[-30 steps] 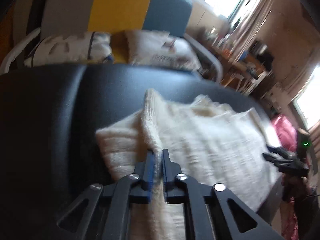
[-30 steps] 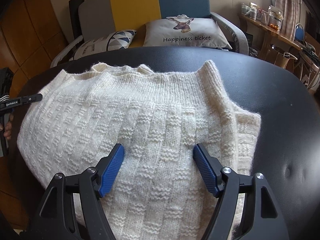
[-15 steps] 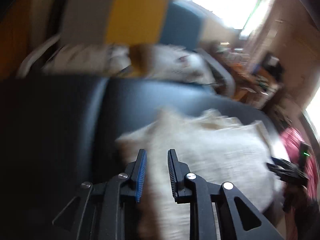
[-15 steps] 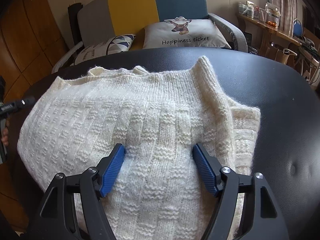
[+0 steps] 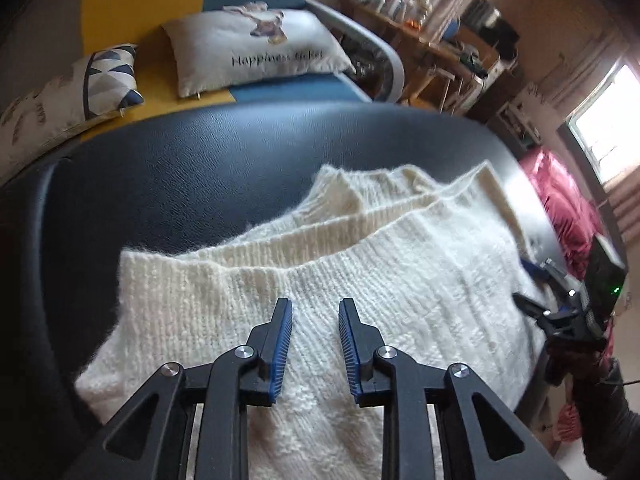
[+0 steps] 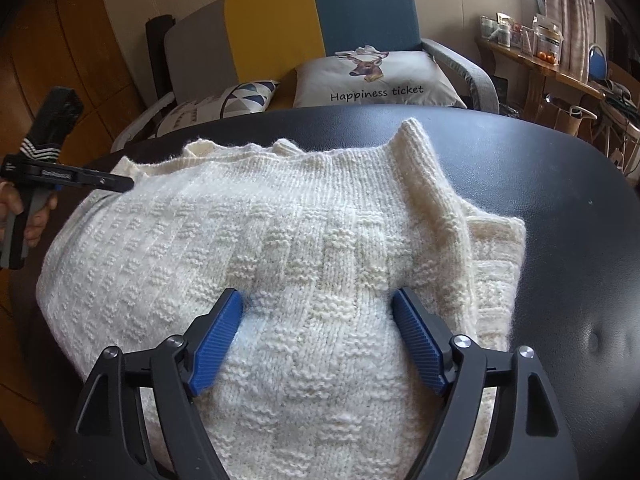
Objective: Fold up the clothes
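Sweater [image 6: 304, 248] folded on tabletop [image 6: 560, 208], under both claws; left claw [image 5: 315, 320] slightly parted, pinching nothing; right claw [image 6: 318, 312] spreading wider, empty; best smoothed flat, edges squared

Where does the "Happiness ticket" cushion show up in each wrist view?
Left wrist view: the cushion is upper left of centre, on the sofa beyond the black padded surface.
Right wrist view: the cushion is top centre, just beyond the black surface's far edge.
Shared landmark: the cream knitted sweater lying on that surface.
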Demonstrator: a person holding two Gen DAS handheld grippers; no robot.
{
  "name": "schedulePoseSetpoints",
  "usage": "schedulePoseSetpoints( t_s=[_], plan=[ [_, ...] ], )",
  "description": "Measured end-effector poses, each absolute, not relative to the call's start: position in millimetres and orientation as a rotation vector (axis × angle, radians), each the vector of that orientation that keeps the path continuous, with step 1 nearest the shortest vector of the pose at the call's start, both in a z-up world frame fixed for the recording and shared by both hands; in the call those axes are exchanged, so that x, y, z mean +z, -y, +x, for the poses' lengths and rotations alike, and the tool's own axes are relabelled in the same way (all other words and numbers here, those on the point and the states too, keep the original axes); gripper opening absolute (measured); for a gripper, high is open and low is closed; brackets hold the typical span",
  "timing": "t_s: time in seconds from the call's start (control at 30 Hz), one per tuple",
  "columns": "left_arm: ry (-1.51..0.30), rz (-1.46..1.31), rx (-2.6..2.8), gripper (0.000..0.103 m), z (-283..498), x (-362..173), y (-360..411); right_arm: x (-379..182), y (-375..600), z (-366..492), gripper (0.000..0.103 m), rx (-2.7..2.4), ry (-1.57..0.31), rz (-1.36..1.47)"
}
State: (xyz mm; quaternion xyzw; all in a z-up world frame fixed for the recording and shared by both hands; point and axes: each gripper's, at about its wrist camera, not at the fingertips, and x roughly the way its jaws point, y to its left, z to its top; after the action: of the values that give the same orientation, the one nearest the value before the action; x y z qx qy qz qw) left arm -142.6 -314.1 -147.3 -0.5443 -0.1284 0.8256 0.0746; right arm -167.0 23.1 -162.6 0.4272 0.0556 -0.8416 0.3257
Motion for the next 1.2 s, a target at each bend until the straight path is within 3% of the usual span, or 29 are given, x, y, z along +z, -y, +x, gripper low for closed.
schedulePoseSetpoints(
  t_s=[0.23,0.3,0.37,0.67,0.93,1.2],
  plan=[
    [0.232,-1.669,2.508,0.022,-147,-156,292,-164,-19,-164,0.088,-2.215,-0.178,1.098],
    [0.165,-1.642,2.544,0.009,-143,-156,285,-164,-19,-164,0.088,-2.218,-0.181,1.102],
    [0.163,-1.600,2.594,0.004,-137,-155,282,-164,-18,-164,0.088,-2.222,-0.184,1.103],
    [0.352,-1.210,2.876,0.002,-104,-120,292,-165,-16,-160,0.088,-2.239,-0.204,1.107],
    [0.323,-1.411,2.867,0.002,-143,-158,292,-165,-14,-156,0.088,-2.261,-0.205,1.113],
    [0.438,-1.375,2.868,0.004,-132,-156,301,-159,-10,-157,0.088,-2.248,-0.249,1.158]
  ],
)
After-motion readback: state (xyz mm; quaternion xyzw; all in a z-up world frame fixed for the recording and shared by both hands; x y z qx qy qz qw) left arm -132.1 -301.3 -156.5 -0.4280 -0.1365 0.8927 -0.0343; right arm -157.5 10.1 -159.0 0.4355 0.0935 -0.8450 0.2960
